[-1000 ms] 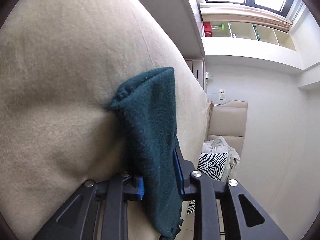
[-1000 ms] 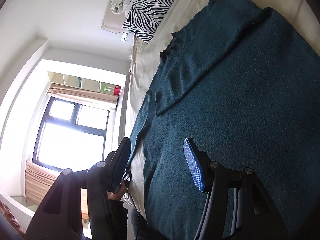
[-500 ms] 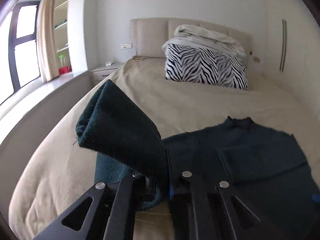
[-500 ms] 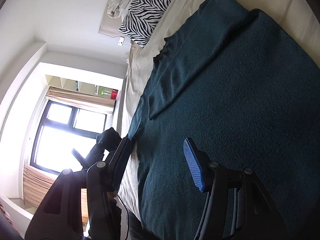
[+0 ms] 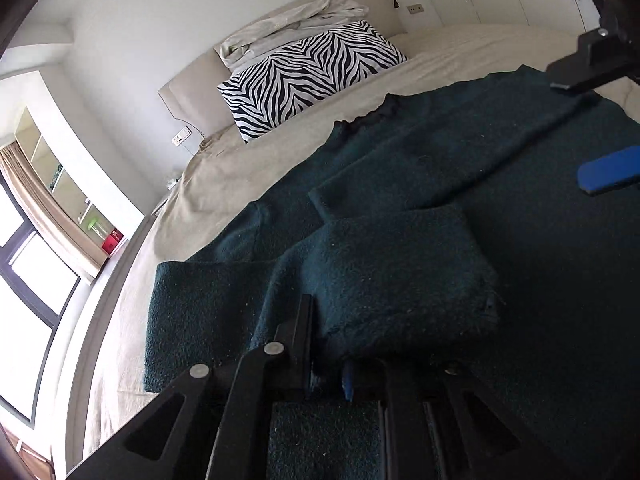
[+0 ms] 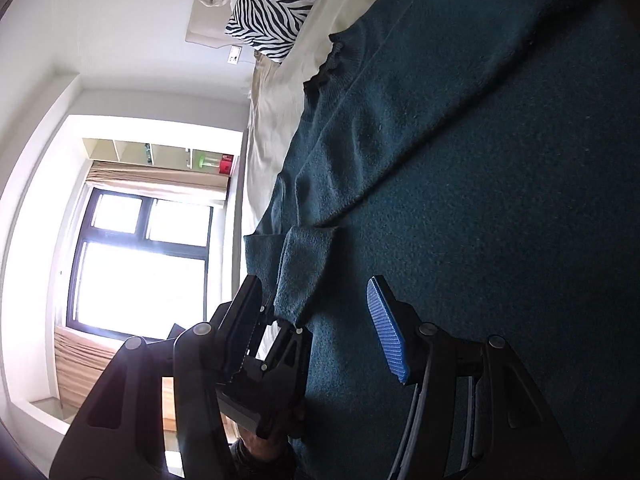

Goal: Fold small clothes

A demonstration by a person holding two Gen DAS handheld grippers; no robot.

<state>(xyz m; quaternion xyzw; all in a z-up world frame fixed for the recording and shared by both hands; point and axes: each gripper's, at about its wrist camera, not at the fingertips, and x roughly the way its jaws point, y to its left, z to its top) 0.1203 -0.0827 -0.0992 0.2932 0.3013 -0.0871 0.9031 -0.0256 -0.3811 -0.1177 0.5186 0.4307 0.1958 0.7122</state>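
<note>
A dark teal knitted sweater [image 5: 520,208] lies flat on the beige bed [image 5: 248,168], one sleeve folded across its body. My left gripper [image 5: 328,364] is shut on the other sleeve's cuff [image 5: 400,276] and holds it over the sweater's body. In the right wrist view the sweater [image 6: 500,180] fills the right side, and the left gripper [image 6: 280,320] shows holding the cuff [image 6: 304,264]. My right gripper [image 6: 316,308] is open and empty just above the sweater; its blue pad [image 5: 608,172] shows at the left wrist view's right edge.
A zebra-striped pillow [image 5: 312,76] with a crumpled pale cloth [image 5: 288,28] on it leans on the headboard. A window [image 6: 140,256] and wall shelves [image 5: 60,184] lie beyond the bed's left edge [image 5: 116,280].
My left gripper has swung the sleeve from the bed's side up and over onto the sweater's body. The right gripper has stayed open, shifting slightly over the sweater.
</note>
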